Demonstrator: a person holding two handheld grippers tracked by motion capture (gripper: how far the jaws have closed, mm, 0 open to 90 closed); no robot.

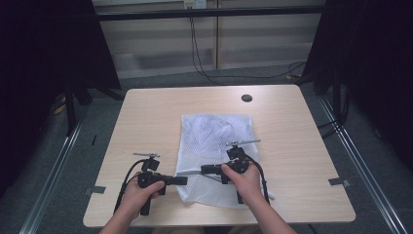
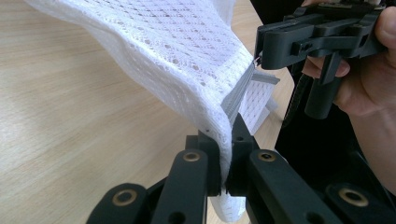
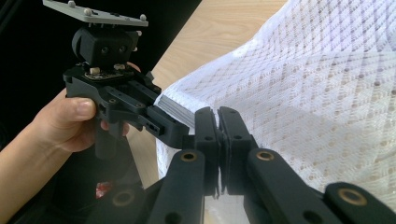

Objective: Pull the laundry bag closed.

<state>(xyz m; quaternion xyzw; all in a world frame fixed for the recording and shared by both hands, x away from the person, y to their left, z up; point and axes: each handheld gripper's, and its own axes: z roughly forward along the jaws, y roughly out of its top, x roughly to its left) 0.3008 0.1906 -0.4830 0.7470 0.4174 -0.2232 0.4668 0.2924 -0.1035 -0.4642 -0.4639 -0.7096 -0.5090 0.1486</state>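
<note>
Two hand-held tools are working together at the near edge of a white mesh laundry bag with a grey zipper along one side, which is lying on the pale wooden worktop just right of centre in the high view. The left tool is pinching the bag's hem beside the zipper, its jaws pressed together on the mesh and lifting it off the wood at the centre of the left gripper view. The right tool is also pressed shut; at the upper right of the left gripper view its tip is sitting at the end of the grey zipper tape, seemingly nipping the pull, though the pull itself is too small to make out. Judging by this, the step in hand is working the zipper, one tool bracing the fabric while the other is poised to draw the slider. The next move is likely calling for a steady pull along the zipper line with the brace held taut. The bag's long axis is running from the near edge toward the far edge of the worktop, the zippered end pointing at the person.
</note>
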